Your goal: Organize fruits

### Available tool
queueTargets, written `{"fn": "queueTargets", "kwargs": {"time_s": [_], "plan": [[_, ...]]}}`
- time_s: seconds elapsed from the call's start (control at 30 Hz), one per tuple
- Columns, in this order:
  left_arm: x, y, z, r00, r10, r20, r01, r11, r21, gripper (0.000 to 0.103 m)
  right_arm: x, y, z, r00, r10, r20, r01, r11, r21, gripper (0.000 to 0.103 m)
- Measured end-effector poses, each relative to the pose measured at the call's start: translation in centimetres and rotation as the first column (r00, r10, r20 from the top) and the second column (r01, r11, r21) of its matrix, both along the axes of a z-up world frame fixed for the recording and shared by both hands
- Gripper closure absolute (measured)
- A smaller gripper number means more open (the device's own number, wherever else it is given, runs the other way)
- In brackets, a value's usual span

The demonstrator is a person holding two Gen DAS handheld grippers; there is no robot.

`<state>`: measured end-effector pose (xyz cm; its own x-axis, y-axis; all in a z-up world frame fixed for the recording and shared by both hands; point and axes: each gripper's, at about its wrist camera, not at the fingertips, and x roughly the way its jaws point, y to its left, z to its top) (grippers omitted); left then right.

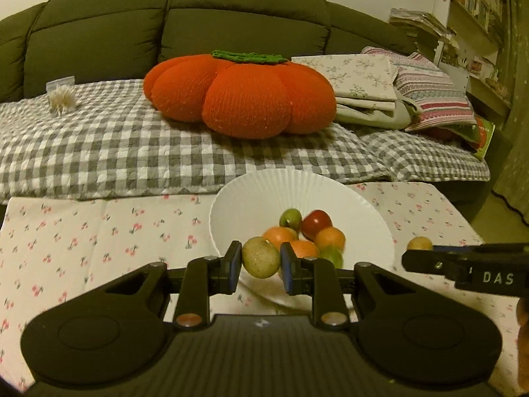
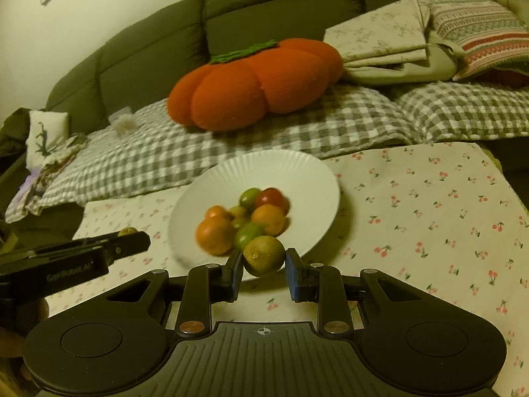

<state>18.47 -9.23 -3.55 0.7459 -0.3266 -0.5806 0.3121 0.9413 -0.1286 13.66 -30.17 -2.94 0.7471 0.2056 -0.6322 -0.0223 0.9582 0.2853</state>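
Left gripper: both blue pads pressed on a brownish-green round fruit — clamped, held at the near rim of the white plate. In the right wrist view this gripper enters from the left edge, and only a sliver of its fruit shows above the fingers, left of the plate.

Right gripper: closed on a second brownish-green fruit, which sits between the pads, also at the plate's near rim. The left pad touches it; on the right side contact looks close but I cannot tell for certain. From the left wrist view the right gripper reaches in from the right, with its fruit showing just above the fingertips, right of the plate.

Plate contents — a pile toward its near side: one red fruit, several orange ones, a few green ones. The pile is blurred in the right wrist view, so I cannot give an exact count.

The plate rests on the surface, on a white cloth with a cherry print. Behind the plate: a sofa with a grey checked cover and an orange pumpkin-shaped cushion; folded linens lie right of the cushion.
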Motion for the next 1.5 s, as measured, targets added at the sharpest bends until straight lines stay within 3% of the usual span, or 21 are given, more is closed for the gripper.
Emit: {"fn": "queueTargets", "kwargs": {"time_s": [0.5,0.63,0.7,0.77,0.9,1.07,1.23,1.33,1.5], "plan": [[3.0,-1.2,-3.1,0.999,-0.018,-0.029,0.019,0.999,0.049,0.079,4.6,0.7,-3.0,0.998,0.061,-0.018,-0.063,0.99,-0.129,0.077],[2.5,-1.4,-2.6,1.0,-0.009,-0.022,0.01,0.998,0.063,0.068,4.7,1.1,-3.1,0.998,0.07,-0.009,-0.07,0.986,-0.152,0.073],[2.2,-1.2,-2.2,1.0,0.009,-0.024,-0.008,0.998,0.063,0.056,4.3,1.3,-2.7,0.998,0.065,0.004,-0.063,0.984,-0.168,0.057],[1.6,-0.7,-1.8,1.0,0.025,-0.018,-0.024,0.999,0.043,0.039,3.9,1.1,-2.2,0.998,0.053,0.019,-0.05,0.986,-0.158,0.051],[-0.1,-0.2,-0.7,0.999,0.045,-0.013,-0.045,0.998,0.038,0.036,2.6,0.8,-1.2,0.999,0.021,0.025,-0.018,0.994,-0.109,0.051],[-3.6,0.8,1.3,0.995,0.101,-0.011,-0.1,0.994,0.034,0.016,-0.2,1.2,0.2,1.0,0.003,0.031,0.0,0.997,-0.081,0.051],[-8.3,1.9,3.1,0.986,0.169,0.005,-0.168,0.983,0.076,0.004,-4.4,2.3,2.7,0.997,0.017,0.075,-0.011,0.997,-0.076,0.032],[-11.1,2.8,3.6,0.98,0.199,0.009,-0.199,0.976,0.087,0.001,-7.1,2.7,3.8,0.997,0.002,0.074,0.0,1.0,-0.026,0.017],[-14.8,4.2,4.2,0.974,0.226,-0.027,-0.223,0.972,0.071,0.001,-11.7,4.4,5.7,0.993,-0.014,0.118,0.022,0.997,-0.073,0.0]]}}
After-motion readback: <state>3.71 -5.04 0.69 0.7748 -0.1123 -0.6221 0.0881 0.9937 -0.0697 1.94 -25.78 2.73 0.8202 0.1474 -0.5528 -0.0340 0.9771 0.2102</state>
